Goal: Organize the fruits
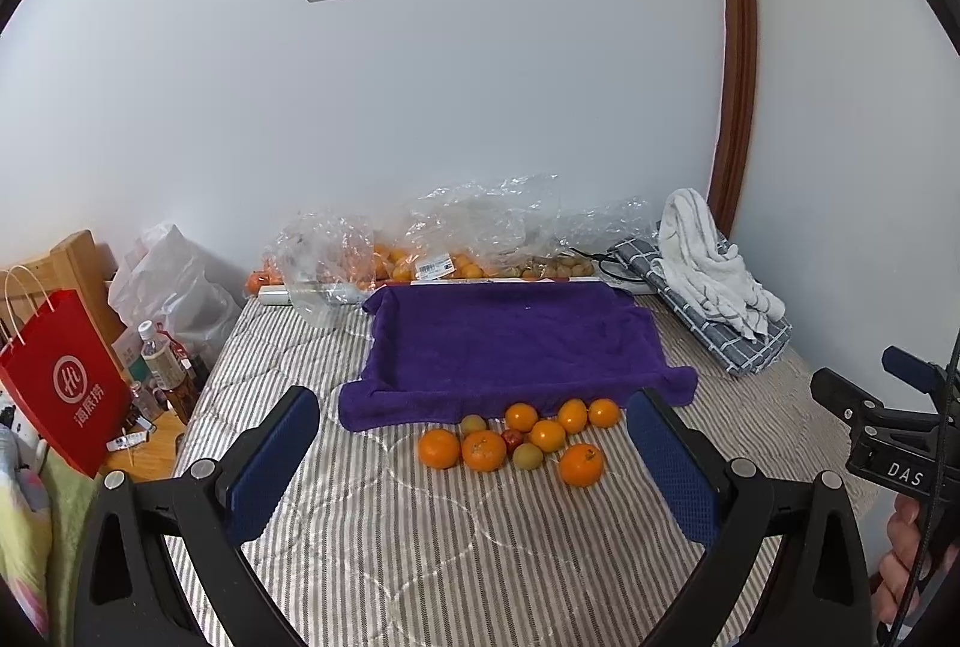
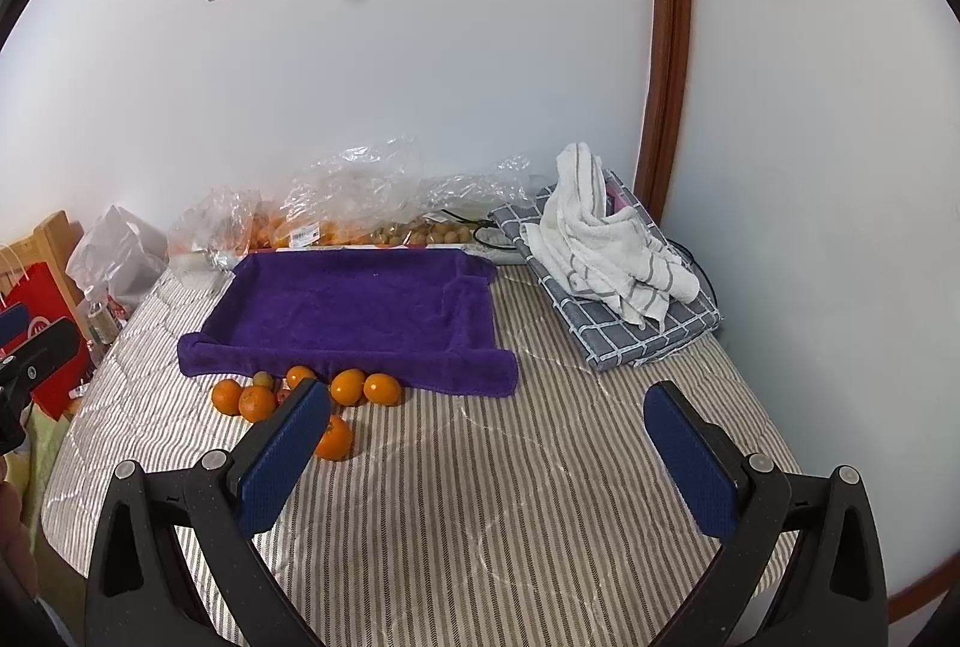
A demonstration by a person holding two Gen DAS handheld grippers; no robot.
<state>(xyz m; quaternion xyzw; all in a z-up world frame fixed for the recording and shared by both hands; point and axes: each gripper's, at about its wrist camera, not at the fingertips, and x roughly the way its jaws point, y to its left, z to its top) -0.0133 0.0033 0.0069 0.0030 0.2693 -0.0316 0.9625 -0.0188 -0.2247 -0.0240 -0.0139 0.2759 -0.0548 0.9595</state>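
A cluster of oranges with a few small greenish-brown fruits and one red fruit lies on the striped bedcover, right in front of a purple towel spread like a shallow tray. My left gripper is open above the bedcover, its blue pads either side of the cluster and nearer to me. My right gripper is open over bare bedcover to the right of the oranges; its left finger hides part of the pile. The purple towel holds nothing.
Clear plastic bags with more oranges and brown fruits lie against the back wall. A folded checked cloth with a white towel sits at the back right. A red paper bag, bottles and a wooden headboard stand off the bed's left edge.
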